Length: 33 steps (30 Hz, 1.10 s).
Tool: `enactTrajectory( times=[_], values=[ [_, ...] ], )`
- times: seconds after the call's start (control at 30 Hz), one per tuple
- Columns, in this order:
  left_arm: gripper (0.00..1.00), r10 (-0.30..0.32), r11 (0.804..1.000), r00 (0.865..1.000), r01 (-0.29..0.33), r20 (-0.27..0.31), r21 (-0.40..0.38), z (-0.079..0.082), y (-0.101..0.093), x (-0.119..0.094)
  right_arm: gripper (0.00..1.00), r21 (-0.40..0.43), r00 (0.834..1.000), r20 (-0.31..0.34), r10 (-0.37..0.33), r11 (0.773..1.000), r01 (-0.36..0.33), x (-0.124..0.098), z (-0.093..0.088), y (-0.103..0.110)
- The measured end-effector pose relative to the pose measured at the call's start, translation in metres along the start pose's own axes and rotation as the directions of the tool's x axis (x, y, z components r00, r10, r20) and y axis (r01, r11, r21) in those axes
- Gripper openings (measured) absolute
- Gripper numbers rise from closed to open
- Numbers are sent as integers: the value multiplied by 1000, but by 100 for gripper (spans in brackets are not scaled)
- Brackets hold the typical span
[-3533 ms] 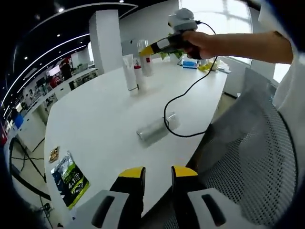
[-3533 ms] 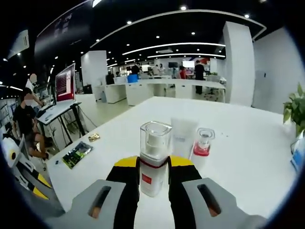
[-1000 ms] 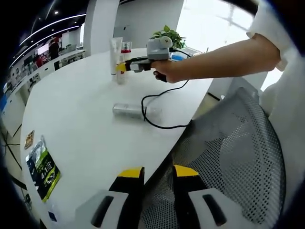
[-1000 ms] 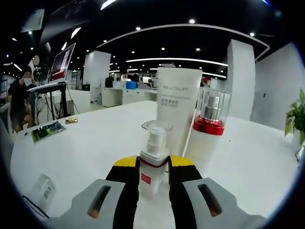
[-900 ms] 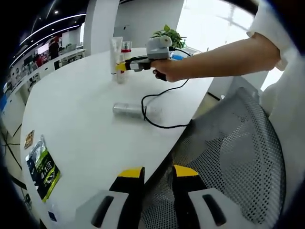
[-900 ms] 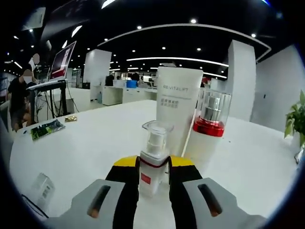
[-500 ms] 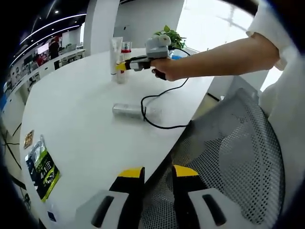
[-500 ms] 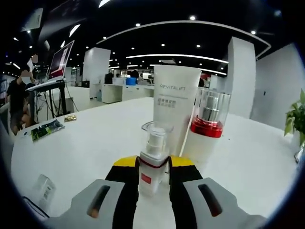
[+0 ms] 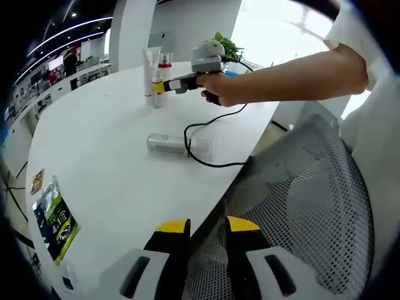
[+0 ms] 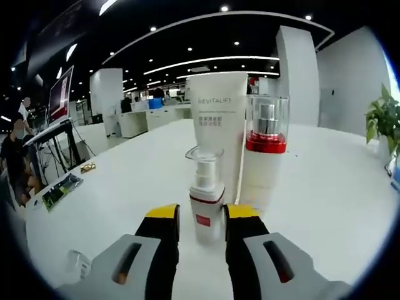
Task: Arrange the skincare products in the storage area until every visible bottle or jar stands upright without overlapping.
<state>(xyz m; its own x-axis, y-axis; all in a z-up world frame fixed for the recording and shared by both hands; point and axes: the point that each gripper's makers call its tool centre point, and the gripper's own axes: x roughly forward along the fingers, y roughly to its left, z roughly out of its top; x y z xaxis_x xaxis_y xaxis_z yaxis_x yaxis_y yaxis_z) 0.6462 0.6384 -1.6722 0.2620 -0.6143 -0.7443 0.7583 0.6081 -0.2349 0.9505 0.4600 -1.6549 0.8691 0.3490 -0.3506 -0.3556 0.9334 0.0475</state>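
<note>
In the right gripper view, the right gripper (image 10: 202, 215) stands low over the white counter (image 10: 119, 206) with a small pump bottle (image 10: 207, 197) upright between its yellow-tipped fingers (image 10: 164, 215). A narrow gap shows on each side of the bottle, so the fingers are parted and not pressing on it. Just behind the bottle a white tube (image 10: 217, 131) stands on its cap, and touching or nearly touching the tube's right side a bottle with a red collar (image 10: 265, 147) and a clear cap stands upright. The three form a tight cluster without overlapping footprints, as far as the view allows.

In the left gripper view, the left gripper (image 9: 206, 228) hangs at the counter's (image 9: 106, 169) near edge, over a mesh chair (image 9: 312, 212), its fingers (image 9: 172, 231) apart and holding nothing. A silver bottle (image 9: 169, 145) lies on its side mid-counter, well apart from the cluster, with a black cable (image 9: 200, 140) crossing its end. Farther off, a person's hand (image 9: 219, 90) holds the right gripper (image 9: 157, 87) at the standing tube (image 9: 150, 69) and red-collared bottle (image 9: 165, 65). A green packet (image 9: 55, 219) lies near the left edge.
</note>
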Motion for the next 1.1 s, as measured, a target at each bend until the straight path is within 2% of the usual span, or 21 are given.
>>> enactTrajectory(
  times=[0.13, 0.27, 0.4, 0.53, 0.63, 1.1],
  values=[
    [23, 1, 1000, 1000, -1, -3, 0, -1, 0, 0, 18, -27, 999, -35, -26, 999, 25, 2, -5, -4],
    [22, 2, 1000, 1000, -2, -6, 2, -2, 1, 0, 21, 35, 999, -40, -34, 999, 35, 4, -6, -7],
    [22, 4, 1000, 1000, -4, -16, 4, -3, 1, 1, 28, 73, 997, -47, -66, 995, 69, 6, -6, -7],
    [22, 2, 1000, 1000, -2, -16, 3, -3, 1, 1, 25, 86, 992, -75, -98, 991, 104, 10, -9, -8],
    [22, 1, 1000, 1000, -1, -16, 1, -3, 1, 1, 19, 86, 991, -87, -105, 990, 113, 11, -10, -5],
    [22, 1, 1000, 1000, -1, -18, -1, -4, 1, 1, 17, 38, 985, -72, -154, 987, 157, 7, -11, -11]
  ],
)
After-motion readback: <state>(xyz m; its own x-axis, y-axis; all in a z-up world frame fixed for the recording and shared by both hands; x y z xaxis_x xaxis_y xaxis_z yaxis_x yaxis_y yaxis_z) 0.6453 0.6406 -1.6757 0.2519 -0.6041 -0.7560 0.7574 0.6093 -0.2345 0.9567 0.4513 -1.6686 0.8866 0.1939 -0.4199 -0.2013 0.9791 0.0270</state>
